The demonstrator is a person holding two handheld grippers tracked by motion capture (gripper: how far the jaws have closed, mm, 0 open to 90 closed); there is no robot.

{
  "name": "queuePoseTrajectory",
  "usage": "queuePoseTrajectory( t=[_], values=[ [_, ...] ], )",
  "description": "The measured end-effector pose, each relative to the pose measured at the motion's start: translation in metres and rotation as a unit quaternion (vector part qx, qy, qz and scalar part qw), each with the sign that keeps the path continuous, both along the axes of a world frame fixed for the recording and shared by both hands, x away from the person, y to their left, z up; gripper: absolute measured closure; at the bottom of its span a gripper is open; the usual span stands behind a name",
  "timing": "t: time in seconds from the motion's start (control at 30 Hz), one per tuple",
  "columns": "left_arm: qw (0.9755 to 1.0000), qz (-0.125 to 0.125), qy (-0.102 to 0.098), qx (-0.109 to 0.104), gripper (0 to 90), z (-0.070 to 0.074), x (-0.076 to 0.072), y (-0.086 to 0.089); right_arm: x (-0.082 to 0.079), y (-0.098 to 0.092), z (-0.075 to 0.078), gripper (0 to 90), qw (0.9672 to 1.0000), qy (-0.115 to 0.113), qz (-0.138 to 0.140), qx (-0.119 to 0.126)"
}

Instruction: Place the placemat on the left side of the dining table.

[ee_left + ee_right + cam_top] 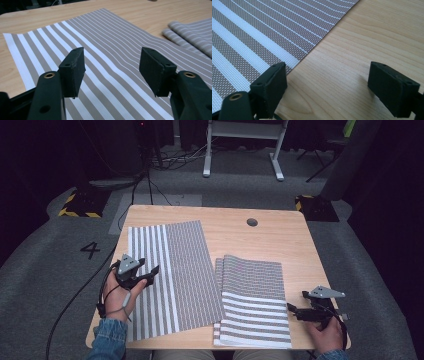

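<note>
A brown-and-white striped placemat (170, 280) lies spread flat on the left half of the wooden table (280, 240). My left gripper (151, 273) hovers over its wide white stripes, open. In the left gripper view its jaws stand wide apart (112, 70) above the mat (112, 45) with nothing between them. A stack of matching mats (252, 302) lies at the front right, and the same stack (192, 32) is visible in the left gripper view. My right gripper (291, 309) rests open by the stack's right edge. Its jaws (327, 85) straddle bare wood (362, 37) beside the mat edge (262, 30).
A round cable hole (252, 222) sits near the table's far edge. Bare wood lies behind the mats and along the right side. Cables trail off the table's left side onto grey carpet marked with a 4 (90, 250). A white desk frame (245, 145) stands beyond.
</note>
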State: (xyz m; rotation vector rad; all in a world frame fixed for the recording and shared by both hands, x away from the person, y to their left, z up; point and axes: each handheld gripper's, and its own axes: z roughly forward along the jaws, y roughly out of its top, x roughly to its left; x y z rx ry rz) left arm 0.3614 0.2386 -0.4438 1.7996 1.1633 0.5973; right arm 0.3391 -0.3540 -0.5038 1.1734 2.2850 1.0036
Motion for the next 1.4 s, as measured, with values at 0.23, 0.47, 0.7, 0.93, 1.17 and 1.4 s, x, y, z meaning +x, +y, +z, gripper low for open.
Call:
queuePoseTrajectory(
  t=[0.23,0.47,0.7,0.93,1.17,1.4],
  values=[
    [1.0000,0.001,-0.007,-0.005,36.6,0.001,-0.053,-0.009,0.000,0.000,0.000,15.9,1.0000,0.000,0.000,0.001],
    [0.9998,-0.009,0.008,0.014,38.0,-0.008,-0.093,-0.023,0.000,0.000,0.000,15.8,1.0000,0.000,0.002,0.000],
    [0.9963,-0.029,0.070,0.041,36.4,-0.022,-0.111,-0.042,0.000,0.000,0.000,15.8,1.0000,0.000,0.003,0.001],
    [0.9951,-0.021,0.086,0.043,36.0,-0.035,-0.125,-0.044,0.000,0.001,0.000,15.8,1.0000,0.000,0.006,0.002],
    [0.9923,-0.008,0.105,0.065,34.3,-0.046,-0.141,-0.042,0.000,0.001,0.000,15.8,1.0000,0.001,0.006,0.004],
    [0.9902,-0.010,0.120,0.070,34.0,-0.058,-0.139,-0.045,0.000,0.001,0.000,15.8,1.0000,0.001,0.006,0.004]
  ],
)
